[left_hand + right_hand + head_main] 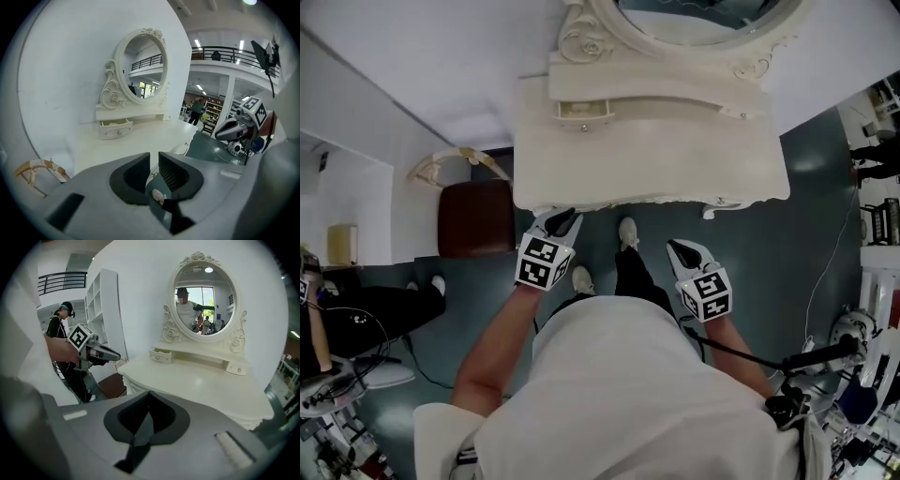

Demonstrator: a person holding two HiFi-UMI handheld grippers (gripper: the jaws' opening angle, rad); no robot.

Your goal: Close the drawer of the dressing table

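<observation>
The cream dressing table stands against the wall in front of me, under an oval mirror. Its small left drawer is pulled out a little; the left gripper view shows the drawer far off across the tabletop, and the right gripper view shows the drawer below the mirror. My left gripper hovers at the table's front edge, its jaws a narrow gap apart with nothing between them. My right gripper hangs short of the front edge, its jaws closed tip to tip and empty.
A brown stool stands left of the table, beside the left gripper. The matching small right drawer sits closed. Another person stands at the left by white shelves. Stands, cables and equipment crowd the right side.
</observation>
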